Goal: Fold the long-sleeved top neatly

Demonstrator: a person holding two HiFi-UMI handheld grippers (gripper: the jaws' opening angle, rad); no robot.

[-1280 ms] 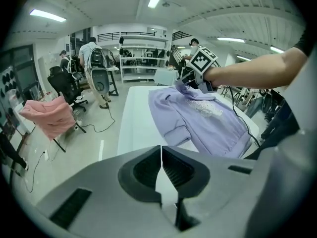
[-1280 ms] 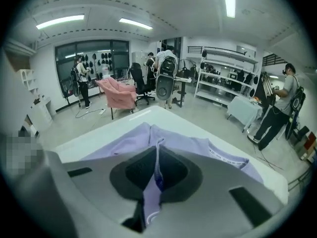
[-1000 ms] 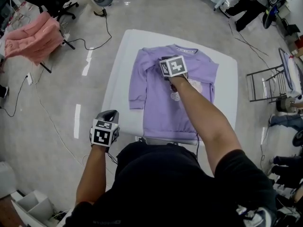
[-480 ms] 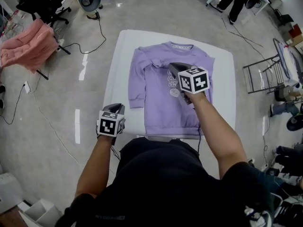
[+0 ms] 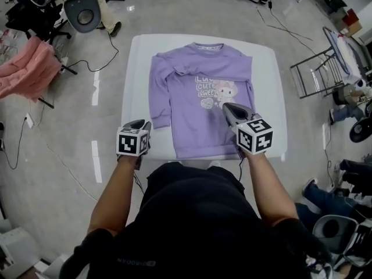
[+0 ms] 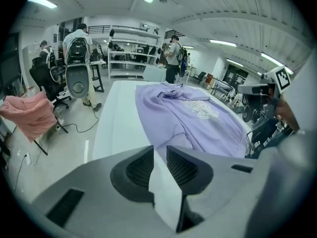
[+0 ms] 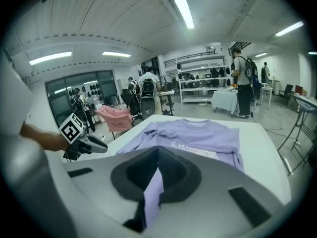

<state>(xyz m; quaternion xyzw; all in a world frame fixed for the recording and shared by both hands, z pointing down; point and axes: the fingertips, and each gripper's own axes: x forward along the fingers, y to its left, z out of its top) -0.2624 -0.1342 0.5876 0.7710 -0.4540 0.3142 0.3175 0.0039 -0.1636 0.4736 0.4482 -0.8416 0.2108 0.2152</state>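
Garment: lilac long-sleeved cotton top [image 5: 192,115] lies flat, front up, on the white rectangular padded table [image 5: 270,80]. Collar [image 5: 207,47] is toward the far edge and the hem [image 5: 200,153] is at the near edge. The cartoon print with lettering [image 5: 212,89] faces up at mid-chest.

Sleeves: the left sleeve runs down along the body's side, with its cuff [image 5: 160,121] resting on bare table. A fold or crease shows at that shoulder. The right sleeve lies against the other side of the body.

Left gripper [image 5: 141,124]: at the table's near left corner, just beside the cuff and not touching it. Its own view shows the jaws [image 6: 159,150] apart with only white table surface in the gap and no cloth. The jaws have just been opening, so it is released and empty.

Right gripper [image 5: 226,106]: above the lower right part of the top, near the print. Its own view shows the jaw tips [image 7: 157,149] pressed together. Purple fabric seen through the slit lies on the table beyond, not pinched. The gripper is clenched on nothing.

Surroundings: grey polished floor; pink garment draped on a stand [image 5: 26,74] far left; grey office chair [image 5: 84,13] beyond the table's far left corner; metal wire rack [image 5: 317,74] to the right. People stand by shelving in the background of both gripper views.
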